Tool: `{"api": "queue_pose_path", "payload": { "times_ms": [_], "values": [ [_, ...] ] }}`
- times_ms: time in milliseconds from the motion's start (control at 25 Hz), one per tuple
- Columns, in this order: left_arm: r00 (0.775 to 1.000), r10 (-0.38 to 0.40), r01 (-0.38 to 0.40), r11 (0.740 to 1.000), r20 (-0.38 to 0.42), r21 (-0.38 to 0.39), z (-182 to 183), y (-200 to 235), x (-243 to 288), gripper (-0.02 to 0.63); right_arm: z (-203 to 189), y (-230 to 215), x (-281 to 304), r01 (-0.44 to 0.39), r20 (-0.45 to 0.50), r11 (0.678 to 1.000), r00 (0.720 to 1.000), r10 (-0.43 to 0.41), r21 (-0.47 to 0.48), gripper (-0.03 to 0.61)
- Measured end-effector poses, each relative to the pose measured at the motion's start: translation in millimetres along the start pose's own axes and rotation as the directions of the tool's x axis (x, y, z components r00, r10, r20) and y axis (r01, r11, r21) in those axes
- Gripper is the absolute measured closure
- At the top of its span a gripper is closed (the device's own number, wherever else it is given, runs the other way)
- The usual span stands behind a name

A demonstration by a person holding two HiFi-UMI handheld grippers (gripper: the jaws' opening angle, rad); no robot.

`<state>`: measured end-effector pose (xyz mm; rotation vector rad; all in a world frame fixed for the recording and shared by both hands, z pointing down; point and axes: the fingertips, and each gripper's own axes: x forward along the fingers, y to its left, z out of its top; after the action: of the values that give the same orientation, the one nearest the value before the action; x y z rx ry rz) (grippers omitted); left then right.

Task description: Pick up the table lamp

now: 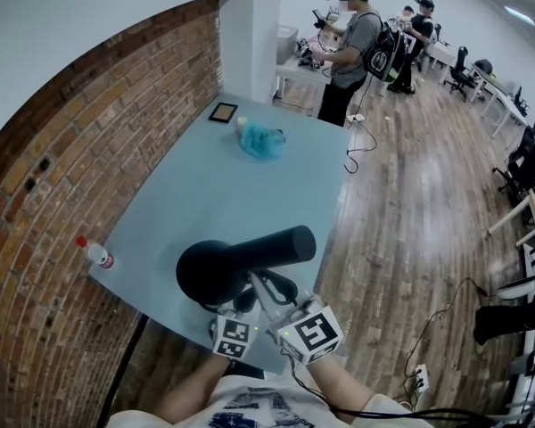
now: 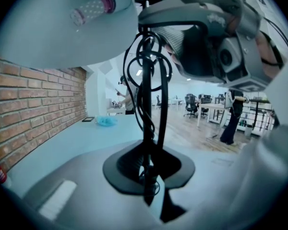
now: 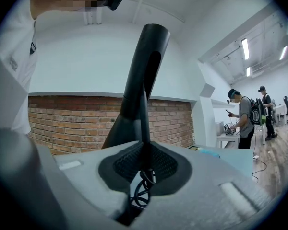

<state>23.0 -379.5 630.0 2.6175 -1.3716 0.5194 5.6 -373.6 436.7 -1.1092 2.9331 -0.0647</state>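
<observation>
lamp: black table lamp (image 1: 241, 261) at the near edge of the surface (image 1: 223, 168); can't tell if its base is off it
left gripper (image 2: 149, 176): clenched on thin stem (image 2: 147, 104), cord (image 2: 134, 61) looped beside
right gripper (image 3: 143, 169): clamped on same stem
step: likely the lift
do well: raise both together, keep stem upright, watch for the head tipping and the cord snagging

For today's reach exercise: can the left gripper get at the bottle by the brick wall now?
Probably not: the left gripper is shut on the table lamp, leaving nothing free for the bottle.
</observation>
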Motion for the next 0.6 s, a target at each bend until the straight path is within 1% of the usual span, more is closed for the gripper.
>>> {"api": "queue_pose_path", "payload": {
  "times_ms": [160, 400, 600],
  "values": [
    [1.0, -0.006, 0.006, 1.0, 0.019, 0.016, 13.7, -0.6, -7.3, 0.577, 15.1, 3.3, -2.9, 0.007, 0.027, 1.0, 1.0, -0.007, -0.009, 0.543],
    [1.0, -0.001, 0.0, 0.999, 0.026, 0.038, 30.6, -5.6, -15.4, 0.577, 33.5, 4.7, -11.1, 0.008, 0.055, 1.0, 0.998, -0.008, -0.016, 0.545],
    [1.0, -0.009, 0.008, 0.999, 0.027, 0.049, 37.3, -9.0, -18.1, 0.577, 40.7, 4.8, -15.3, 0.015, 0.063, 1.0, 0.998, -0.014, -0.016, 0.545]
  ]
}}
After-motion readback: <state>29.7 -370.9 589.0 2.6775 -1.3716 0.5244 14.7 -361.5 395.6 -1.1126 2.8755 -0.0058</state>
